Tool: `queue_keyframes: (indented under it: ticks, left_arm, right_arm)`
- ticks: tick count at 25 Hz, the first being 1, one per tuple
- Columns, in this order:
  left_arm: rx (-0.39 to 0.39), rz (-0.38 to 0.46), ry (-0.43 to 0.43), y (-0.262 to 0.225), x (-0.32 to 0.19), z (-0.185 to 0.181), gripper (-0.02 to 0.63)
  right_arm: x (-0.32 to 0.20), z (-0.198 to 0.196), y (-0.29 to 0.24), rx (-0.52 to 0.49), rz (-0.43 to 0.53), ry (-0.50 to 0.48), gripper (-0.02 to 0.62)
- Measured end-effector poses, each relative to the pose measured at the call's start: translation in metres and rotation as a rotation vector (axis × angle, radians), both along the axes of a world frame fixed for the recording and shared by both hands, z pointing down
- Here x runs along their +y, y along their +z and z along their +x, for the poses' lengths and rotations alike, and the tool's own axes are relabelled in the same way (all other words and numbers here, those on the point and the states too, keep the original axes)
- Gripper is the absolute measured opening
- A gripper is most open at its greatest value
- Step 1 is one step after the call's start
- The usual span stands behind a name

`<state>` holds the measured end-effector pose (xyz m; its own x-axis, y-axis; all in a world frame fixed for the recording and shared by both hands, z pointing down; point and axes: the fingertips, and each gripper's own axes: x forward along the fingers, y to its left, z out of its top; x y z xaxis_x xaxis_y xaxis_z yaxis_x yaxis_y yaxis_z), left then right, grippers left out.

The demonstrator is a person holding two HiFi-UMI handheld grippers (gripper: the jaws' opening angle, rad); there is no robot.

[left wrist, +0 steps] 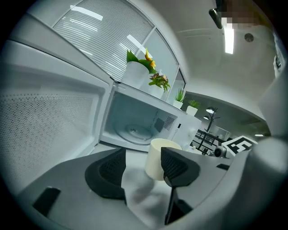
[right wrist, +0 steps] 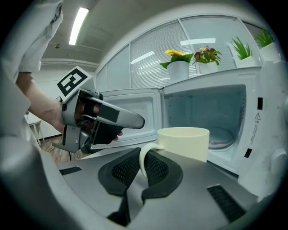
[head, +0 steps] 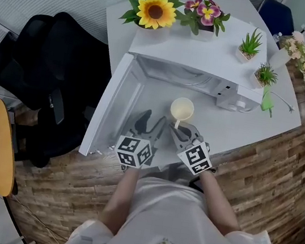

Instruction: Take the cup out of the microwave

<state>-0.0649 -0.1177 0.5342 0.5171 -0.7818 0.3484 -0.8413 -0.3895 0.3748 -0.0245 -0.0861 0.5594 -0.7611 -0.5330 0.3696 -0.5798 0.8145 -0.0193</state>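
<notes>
Right gripper view: the right tool (right wrist: 141, 168) is pinched narrow on the curved handle of the pale cream ceramic cup (right wrist: 184, 143). The cup is outside the white microwave oven (right wrist: 270, 99), just before its open cavity, over the white tabletop (head: 266, 128). The left tool (left wrist: 143, 170) stands wide, gripping nothing.

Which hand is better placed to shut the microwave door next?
Left. The left tool is open and empty beside the swung-out door, while the right tool is clamped on the handle of the cup.
</notes>
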Motion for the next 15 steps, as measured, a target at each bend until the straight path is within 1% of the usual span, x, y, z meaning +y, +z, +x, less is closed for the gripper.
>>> queue_keyframes:
  ticks: [7,15]
  left_arm:
    - [-0.004,-0.021,-0.019,0.009,0.004,-0.008,0.245]
    - [-0.002,-0.039,-0.041,0.018,0.001,-0.015,0.245]
  right_arm:
    - [0.006,-0.005,0.018,0.017,-0.046,-0.039,0.034]
    - [0.002,-0.012,0.029,0.026,-0.067,-0.082,0.034]
